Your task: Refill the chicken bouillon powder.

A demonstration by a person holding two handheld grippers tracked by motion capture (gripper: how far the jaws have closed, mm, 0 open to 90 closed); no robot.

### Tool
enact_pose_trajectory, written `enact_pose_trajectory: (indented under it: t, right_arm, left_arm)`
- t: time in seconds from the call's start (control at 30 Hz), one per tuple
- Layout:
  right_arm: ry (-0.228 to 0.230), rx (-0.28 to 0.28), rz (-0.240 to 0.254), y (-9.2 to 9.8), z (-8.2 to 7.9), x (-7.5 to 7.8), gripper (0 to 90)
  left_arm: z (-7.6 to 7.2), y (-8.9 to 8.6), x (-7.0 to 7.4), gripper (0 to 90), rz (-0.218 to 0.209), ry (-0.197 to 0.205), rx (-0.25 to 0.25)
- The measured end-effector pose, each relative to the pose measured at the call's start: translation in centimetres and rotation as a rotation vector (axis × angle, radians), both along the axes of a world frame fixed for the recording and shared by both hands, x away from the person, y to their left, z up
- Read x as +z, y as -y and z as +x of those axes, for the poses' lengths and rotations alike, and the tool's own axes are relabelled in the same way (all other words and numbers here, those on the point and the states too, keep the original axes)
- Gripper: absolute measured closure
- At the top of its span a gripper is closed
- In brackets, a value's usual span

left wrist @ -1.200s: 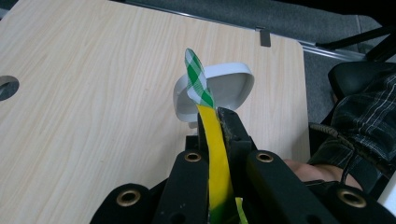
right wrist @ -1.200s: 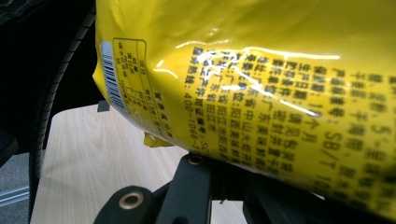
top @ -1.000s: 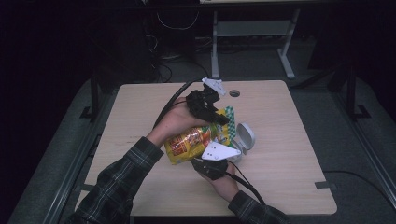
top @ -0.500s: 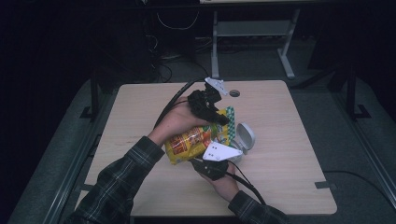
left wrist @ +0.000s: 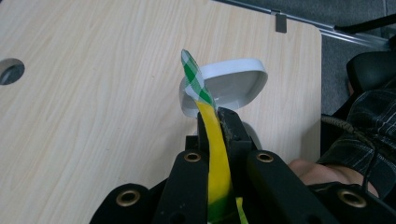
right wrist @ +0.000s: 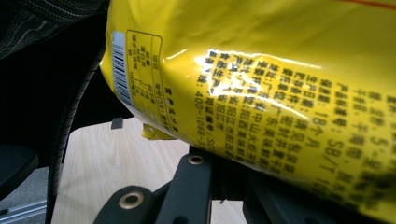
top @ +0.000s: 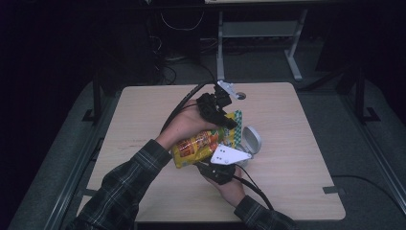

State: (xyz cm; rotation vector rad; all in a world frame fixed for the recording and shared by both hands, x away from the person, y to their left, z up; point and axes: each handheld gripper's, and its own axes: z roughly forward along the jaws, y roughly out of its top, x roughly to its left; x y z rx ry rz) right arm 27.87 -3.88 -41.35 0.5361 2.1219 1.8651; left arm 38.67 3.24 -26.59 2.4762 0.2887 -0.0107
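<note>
Snack bag is held above the bench between my left gripper and right gripper, beside a white bowl. In the left gripper view my fingers are clenched on its green checked seal. In the right gripper view the bag covers my fingers; their state I cannot tell. Bag looks unopened, I judge.

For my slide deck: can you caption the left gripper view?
Left gripper jaws clamp the yellow snack bag's sealed edge above a white bowl on the wooden table.
</note>
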Motion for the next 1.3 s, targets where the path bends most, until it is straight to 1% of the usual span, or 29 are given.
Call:
enact_pose_trajectory:
  t: [0.13,0.23,0.43,0.7,1.3]
  right_arm:
    - [0.000,0.001,0.002,0.08,0.01,0.02,89.9]
    - [-0.001,0.000,0.000,0.07,0.01,0.02,89.9]
    - [-0.002,-0.003,-0.002,0.13,0.06,-0.02,89.9]
    - [-0.001,-0.006,-0.004,0.17,0.15,-0.09,89.9]
    - [-0.012,0.001,0.006,0.16,0.09,-0.08,89.9]
  left_arm:
    - [-0.01,0.13,-0.07,88.5,-0.002,0.001,0.006]
    - [-0.09,0.30,-0.21,88.5,0.004,0.001,0.010]
    - [-0.01,0.25,-0.18,88.6,-0.004,0.003,0.011]
    - [-0.02,0.32,-0.29,88.7,-0.003,0.005,0.016]
    - [-0.07,0.82,-0.66,88.6,0.024,0.008,0.010]
